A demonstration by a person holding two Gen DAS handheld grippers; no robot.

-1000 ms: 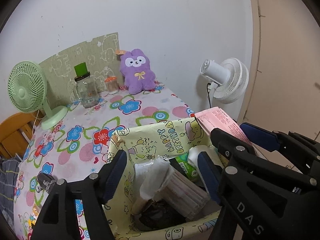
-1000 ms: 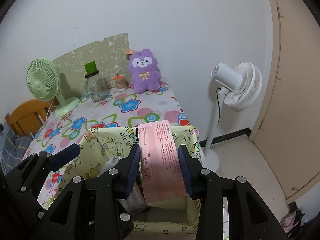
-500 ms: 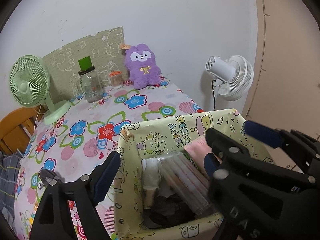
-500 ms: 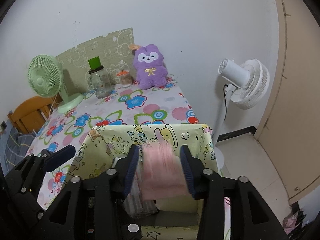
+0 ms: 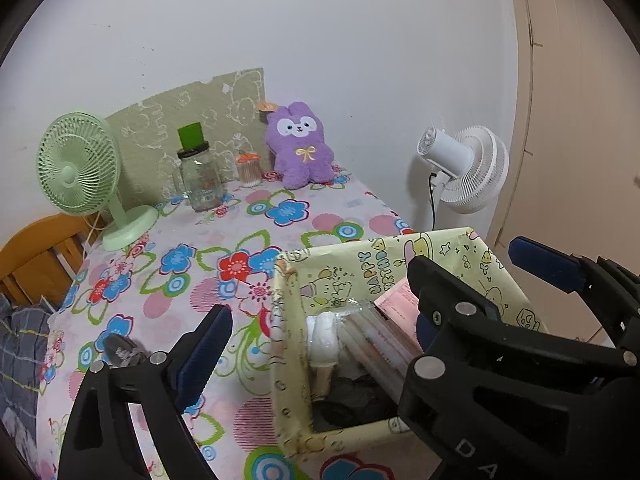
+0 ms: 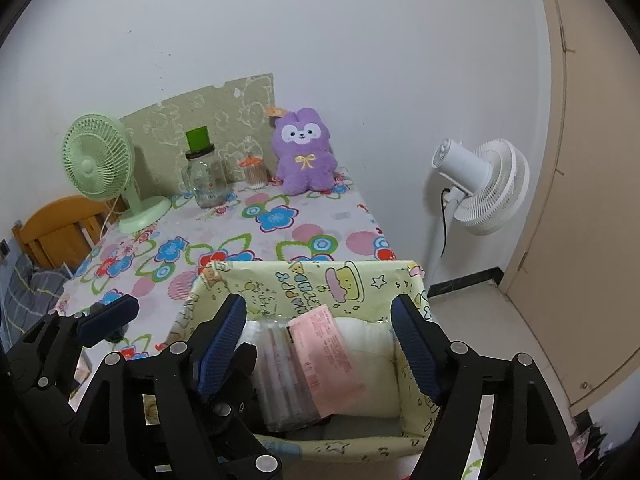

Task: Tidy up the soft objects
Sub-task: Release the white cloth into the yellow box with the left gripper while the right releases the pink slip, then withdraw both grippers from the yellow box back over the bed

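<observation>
Right wrist view: the right gripper, jaws apart and empty, hung over the pink packet in the yellow box, its long axis running up-frame; the left gripper, likewise apart, hovered alongside.

Table, floral cloth. Yellow box just ahead of the right fingers. Far beyond the fingertips: green fan, glass jar, swab cup, purple plush.

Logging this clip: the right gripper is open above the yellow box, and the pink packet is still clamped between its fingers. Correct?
Not quite. The right gripper is open above the yellow box, but the pink packet lies loose inside the box, touching neither finger. The right wrist view shows this.
</observation>
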